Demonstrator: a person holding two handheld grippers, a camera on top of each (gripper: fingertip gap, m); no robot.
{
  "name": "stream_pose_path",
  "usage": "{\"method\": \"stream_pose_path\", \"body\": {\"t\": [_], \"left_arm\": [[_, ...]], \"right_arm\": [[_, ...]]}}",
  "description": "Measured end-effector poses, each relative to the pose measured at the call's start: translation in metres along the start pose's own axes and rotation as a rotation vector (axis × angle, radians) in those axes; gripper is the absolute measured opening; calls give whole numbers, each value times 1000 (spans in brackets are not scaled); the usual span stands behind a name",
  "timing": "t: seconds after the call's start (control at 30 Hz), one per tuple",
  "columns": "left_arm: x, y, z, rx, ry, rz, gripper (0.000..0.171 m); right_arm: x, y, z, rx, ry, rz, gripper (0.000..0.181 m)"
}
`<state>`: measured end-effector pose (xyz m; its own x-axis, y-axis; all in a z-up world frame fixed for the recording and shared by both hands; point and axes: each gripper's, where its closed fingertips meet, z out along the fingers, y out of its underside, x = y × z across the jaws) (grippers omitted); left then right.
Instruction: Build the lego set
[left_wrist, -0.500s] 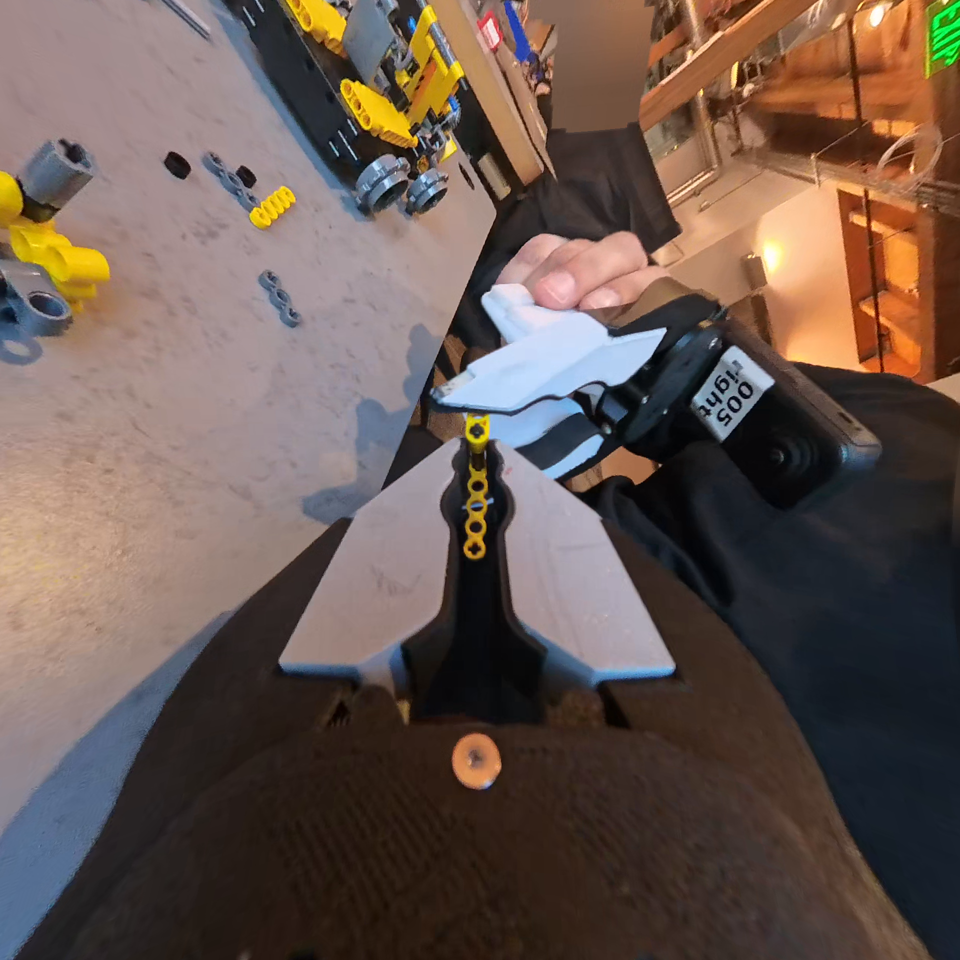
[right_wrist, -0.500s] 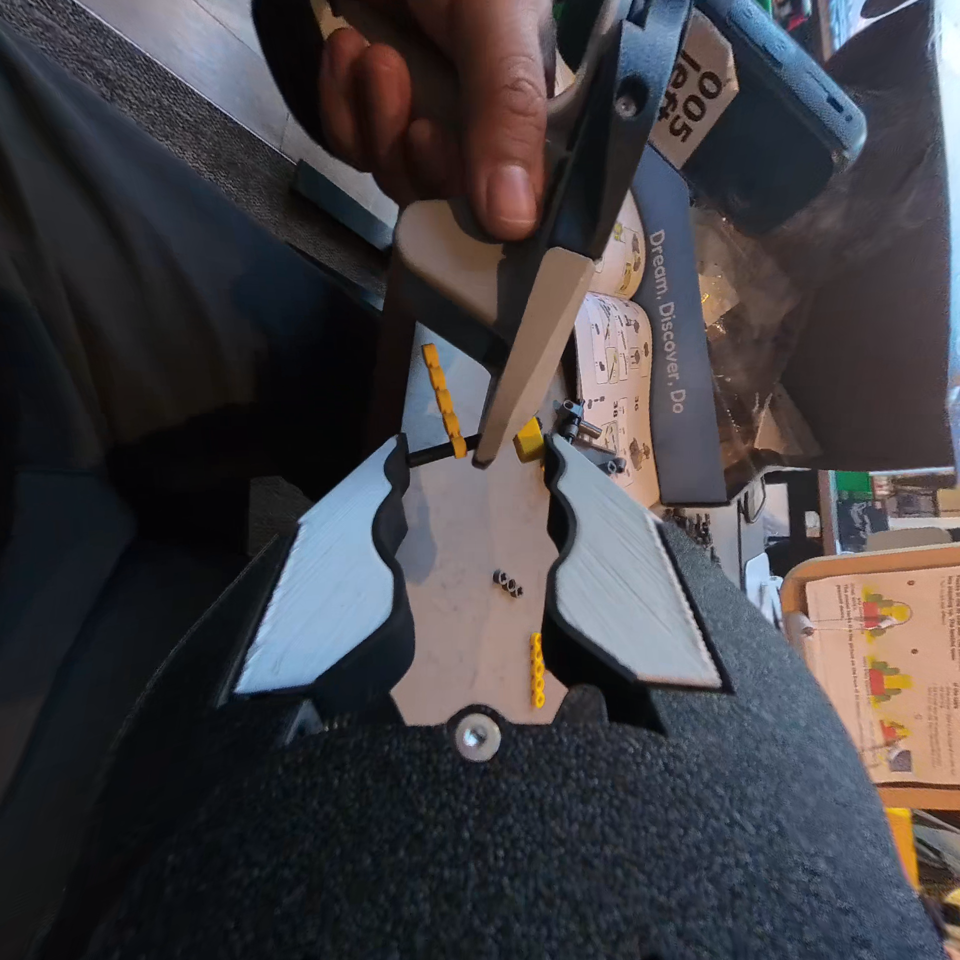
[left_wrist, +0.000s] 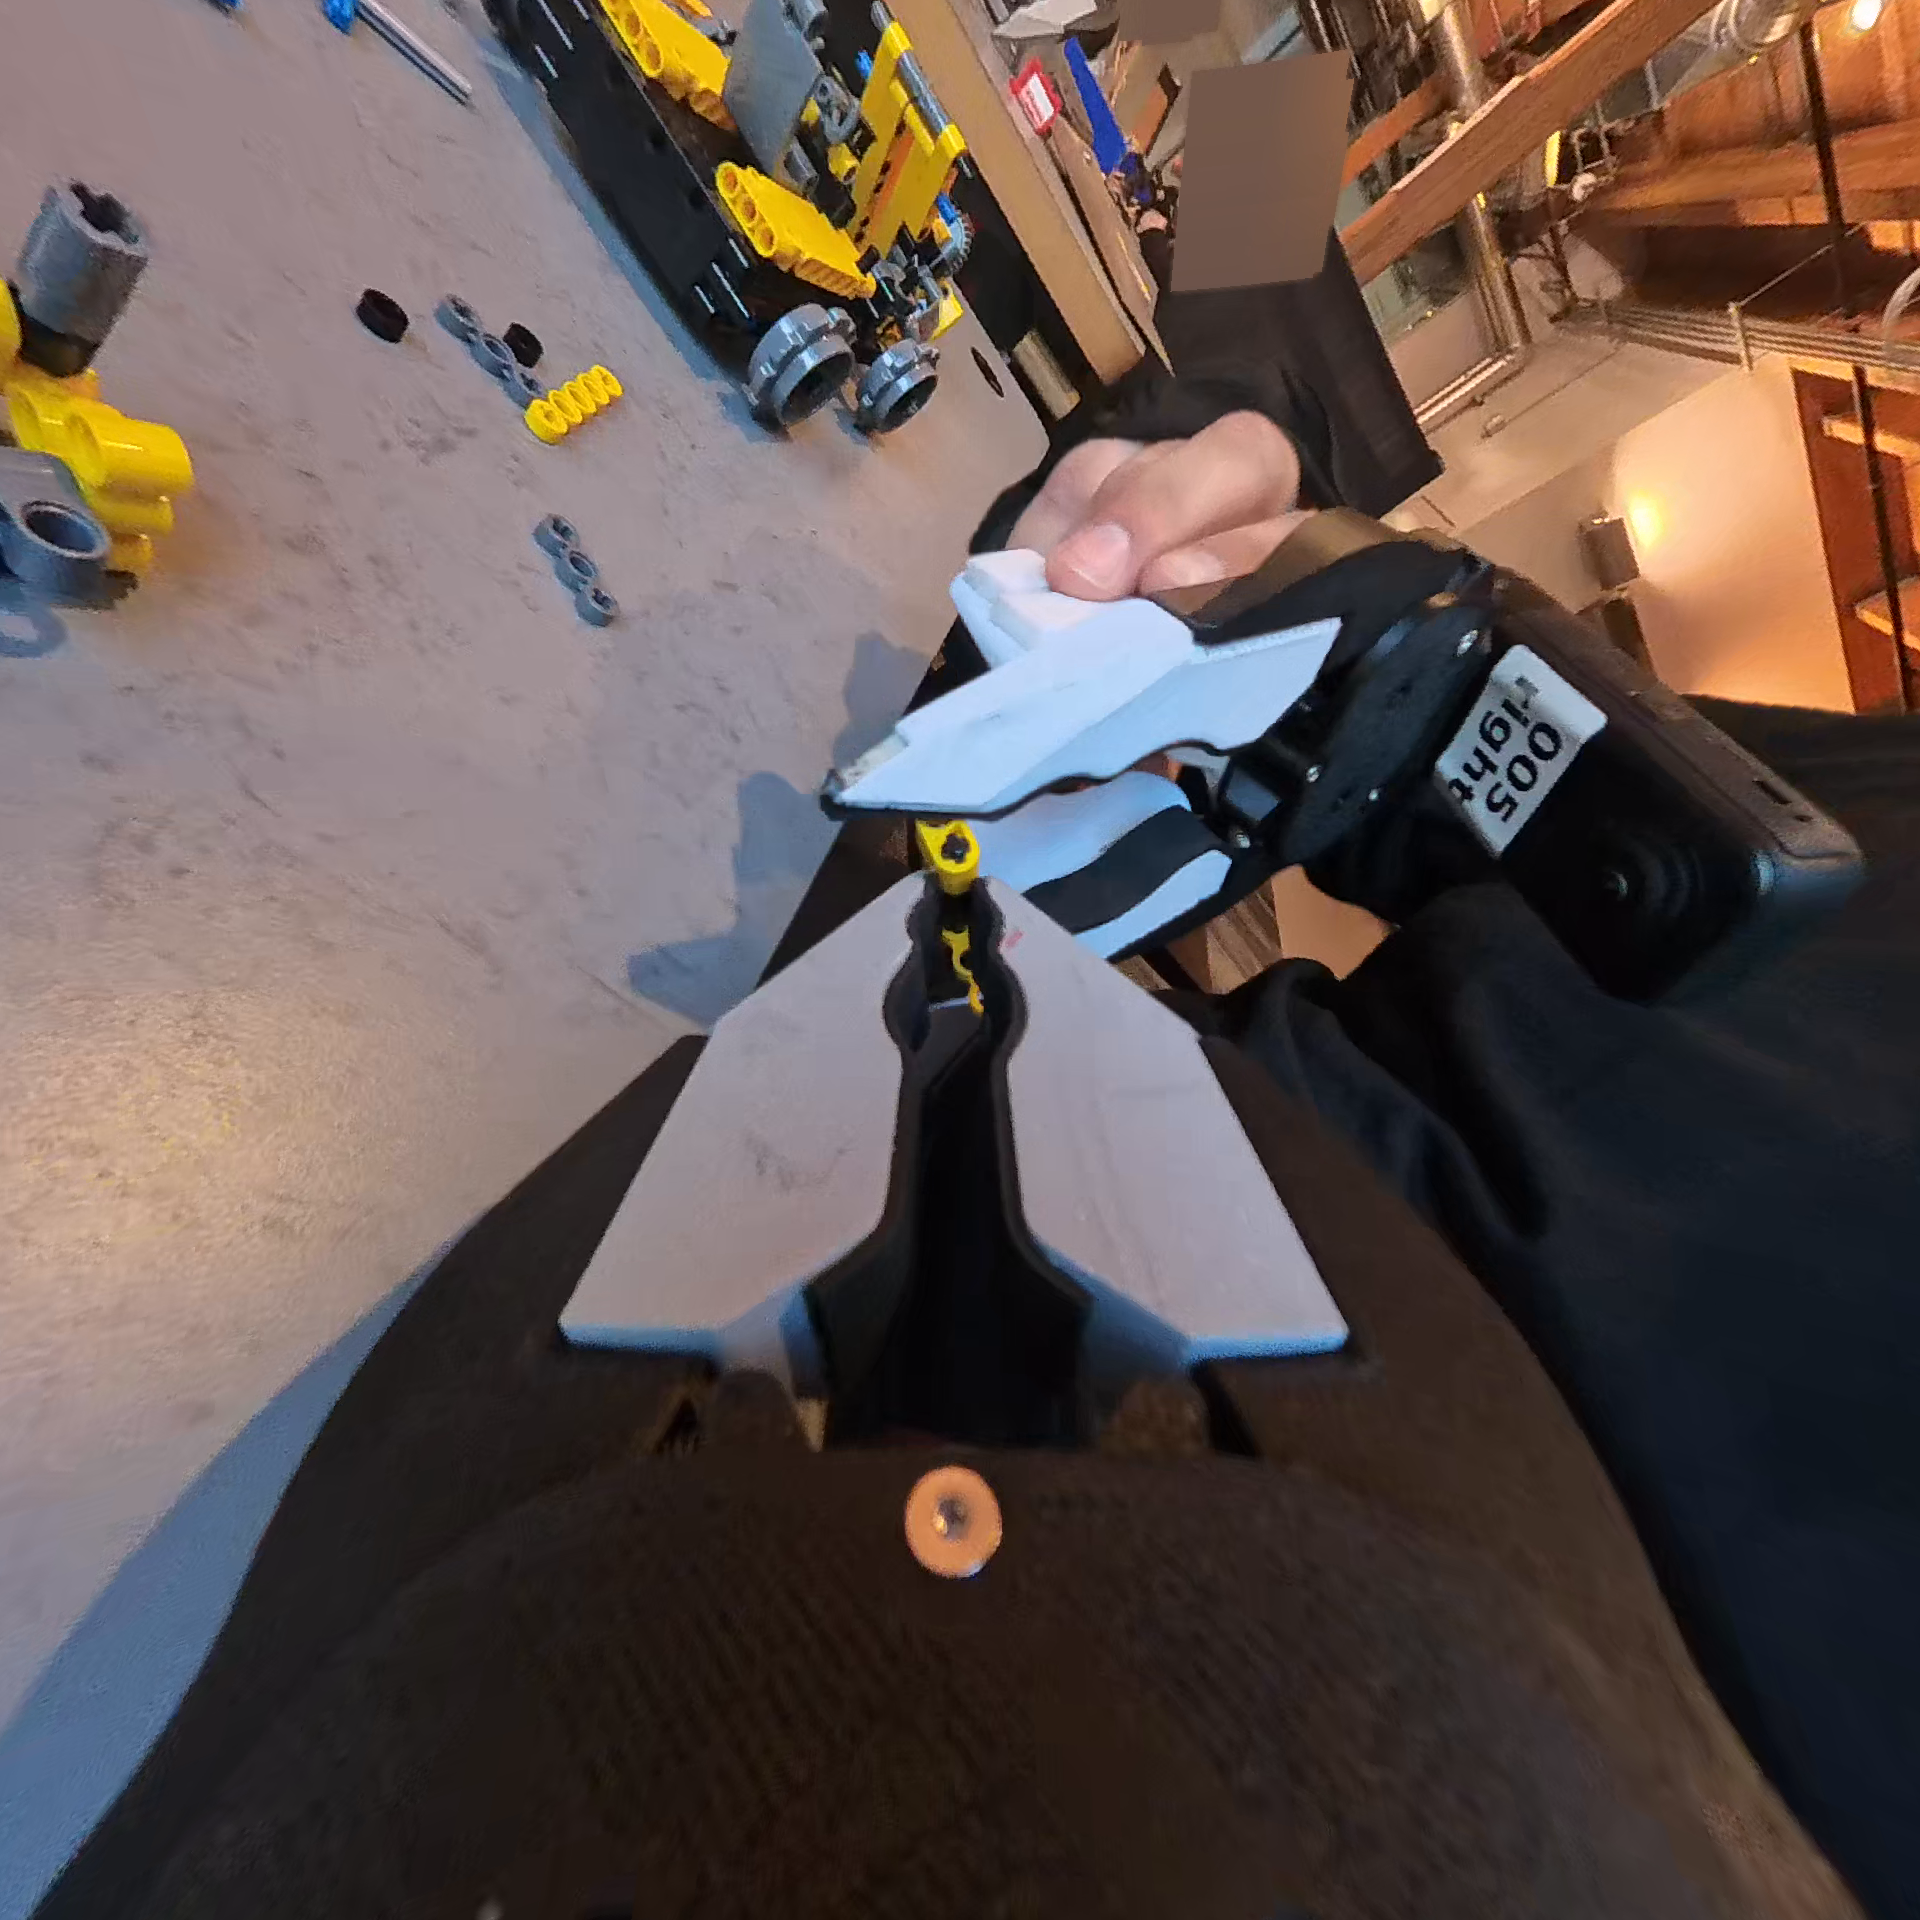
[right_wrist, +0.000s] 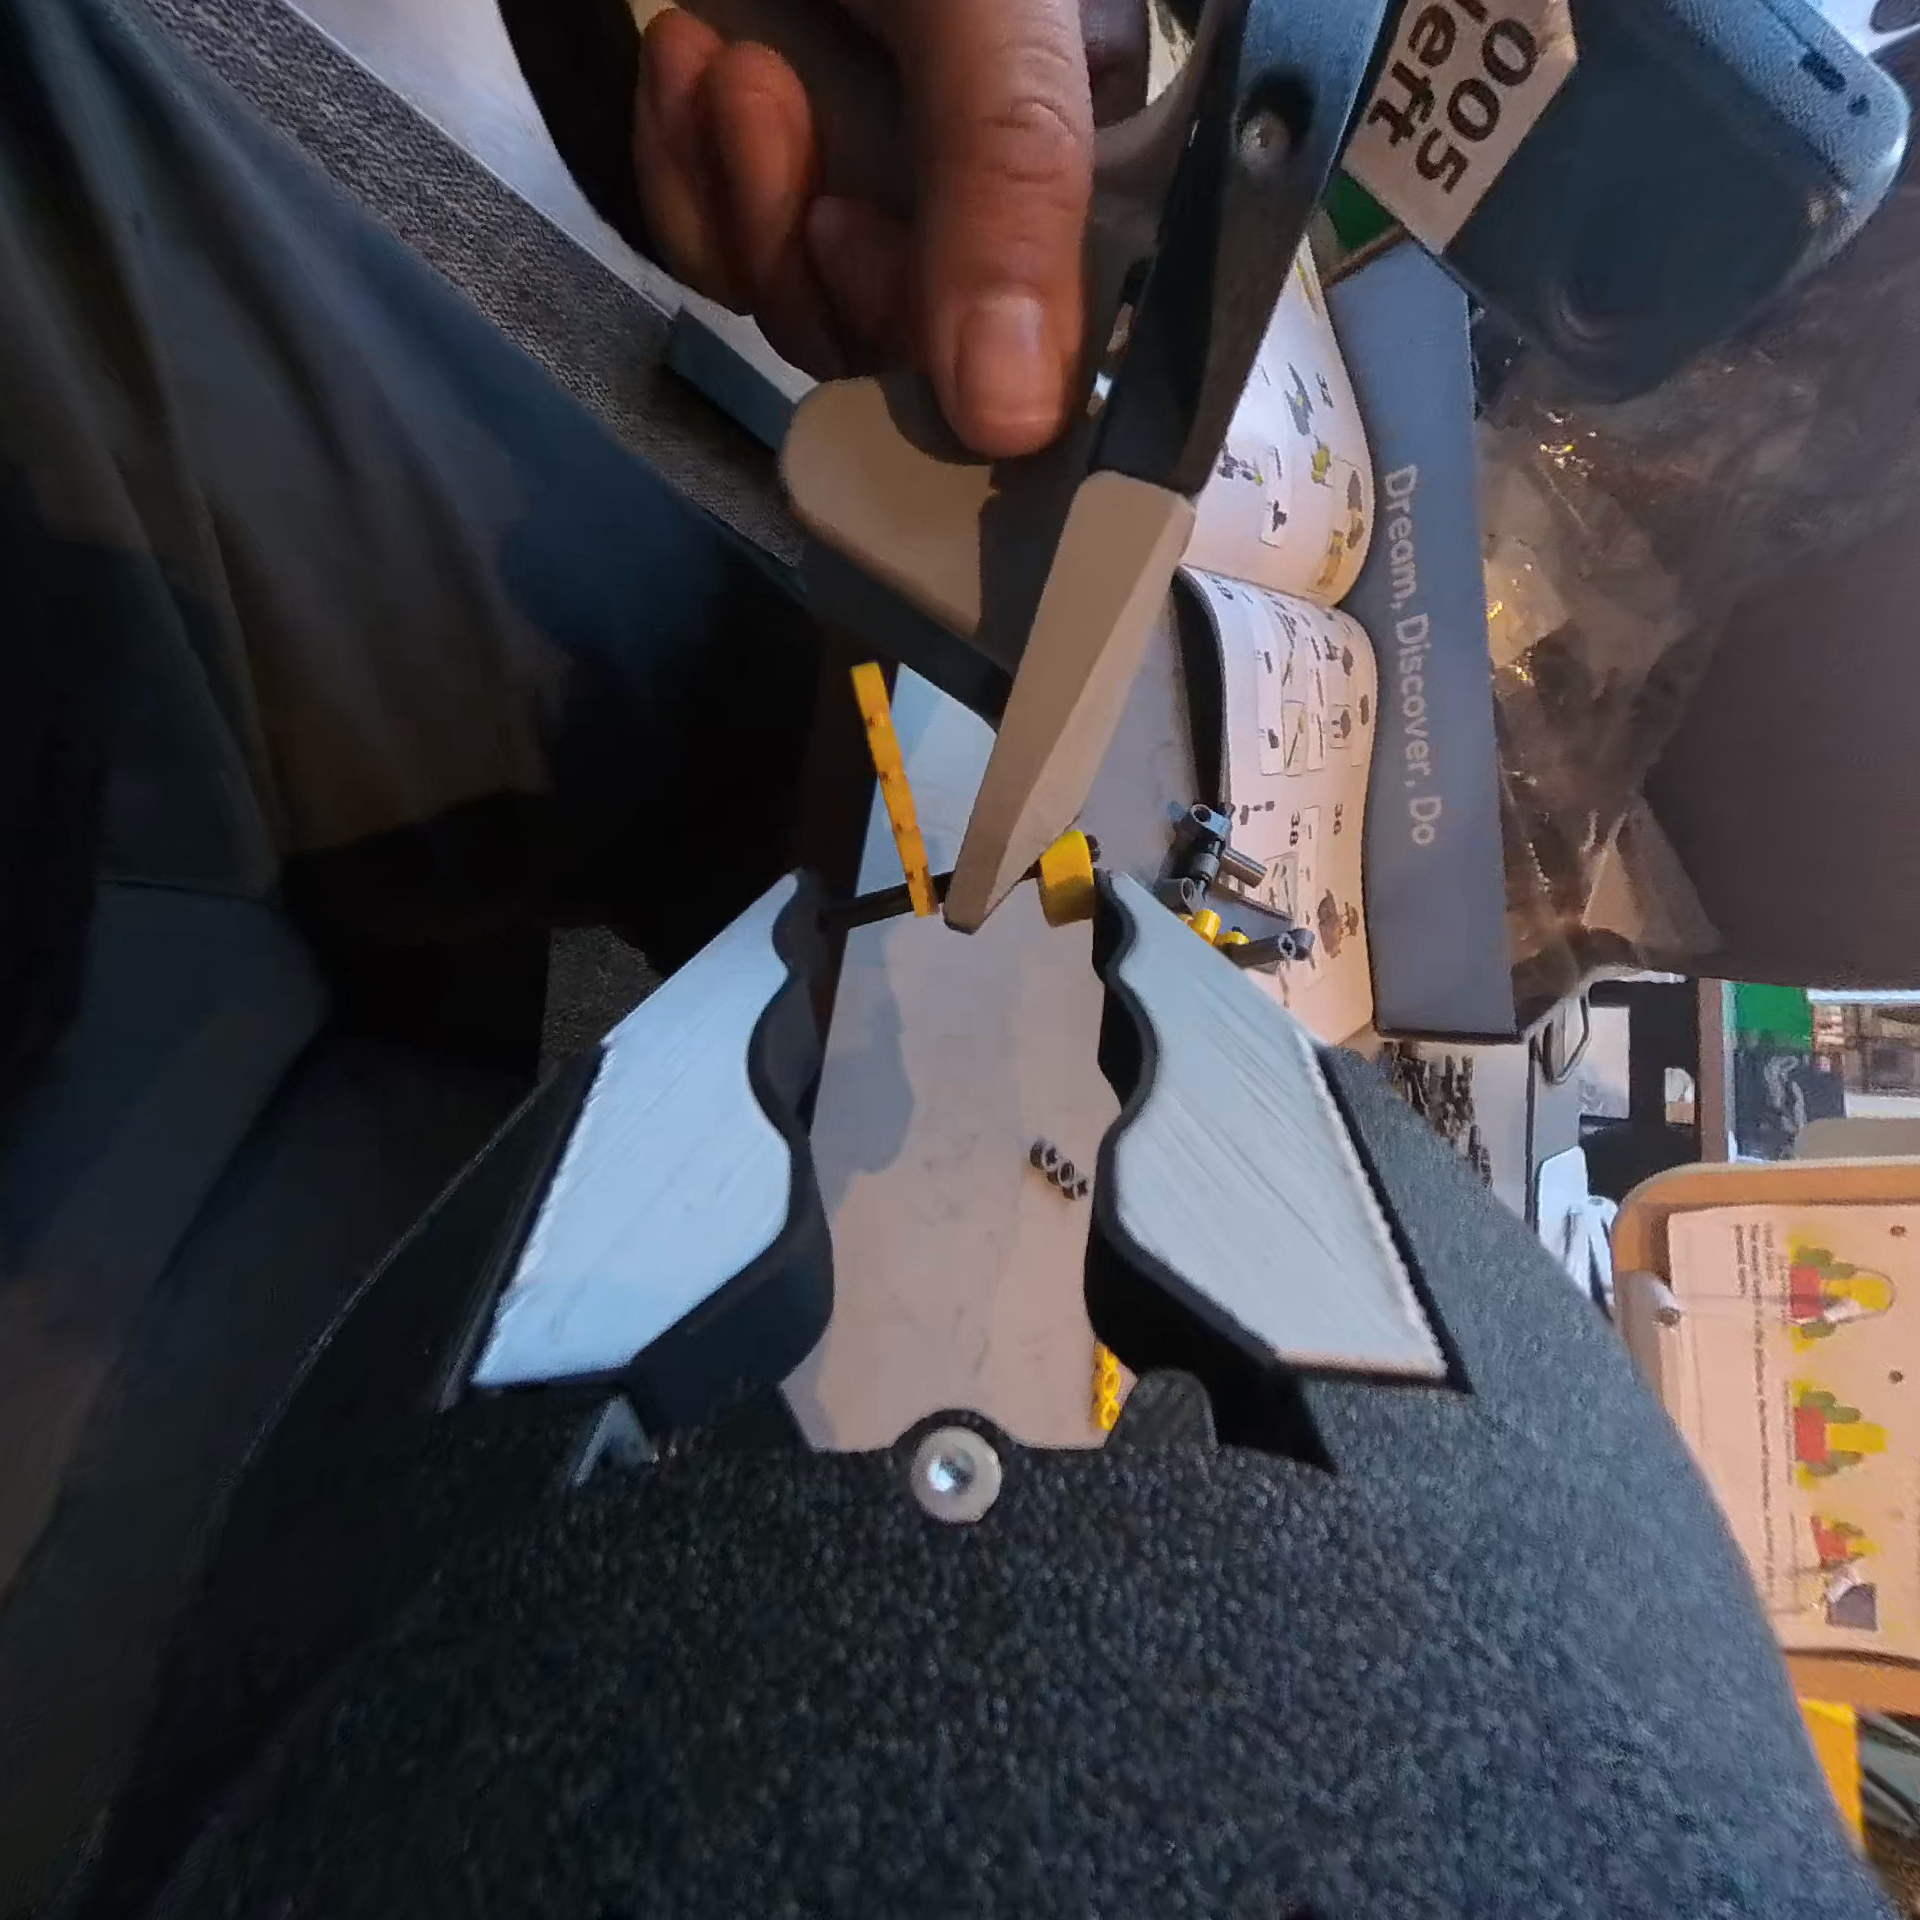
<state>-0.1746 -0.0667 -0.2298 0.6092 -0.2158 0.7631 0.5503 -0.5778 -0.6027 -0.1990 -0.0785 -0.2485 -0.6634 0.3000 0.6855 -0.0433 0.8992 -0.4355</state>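
My left gripper (left_wrist: 951, 894) is shut on a thin yellow beam with holes (left_wrist: 948, 847), held off the table's edge over a person's dark clothing. The beam's far end sticks out past the fingertips. My right gripper (right_wrist: 951, 906) holds a short black axle (right_wrist: 873, 906) lengthwise between its fingertips, with a yellow bush (right_wrist: 1068, 881) at the right end. The axle meets the lower end of the yellow beam (right_wrist: 891, 790). The left gripper's tip (right_wrist: 966, 914) points down between my right fingers. In the left wrist view the right gripper (left_wrist: 914, 810) reaches in from the right, right at the beam's end.
On the table (left_wrist: 312, 935) are a yellow and grey model vehicle on a black plate (left_wrist: 800, 218), loose grey connectors (left_wrist: 577, 569), a small yellow piece (left_wrist: 574, 403) and a yellow-grey assembly (left_wrist: 94, 468). An open instruction booklet (right_wrist: 1299, 644) and a plastic bag (right_wrist: 1621, 644) lie beyond. Left and right tips are no more than a few centimetres apart.
The yellow beam has turned in my left fingers from flat-on to nearly edge-on. The right gripper's tip has shifted a little left across the beam's end.
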Motion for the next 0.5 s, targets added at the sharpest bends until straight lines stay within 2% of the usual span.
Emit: {"method": "stream_pose_path", "body": {"t": [0.1,0.27,0.37,0.5], "left_arm": [[2,1,1,0,32,-3,3],[3,5,3,-46,68,29,4],[3,1,2,-50,102,12,4],[9,2,11,-108,101,50,3]], "right_arm": [[-2,0,-2,19,-31,1,50],[-3,1,-3,21,-14,-132,50],[-1,0,-2,55,-76,-54,51],[-3,2,3,37,-75,-94,52]]}}
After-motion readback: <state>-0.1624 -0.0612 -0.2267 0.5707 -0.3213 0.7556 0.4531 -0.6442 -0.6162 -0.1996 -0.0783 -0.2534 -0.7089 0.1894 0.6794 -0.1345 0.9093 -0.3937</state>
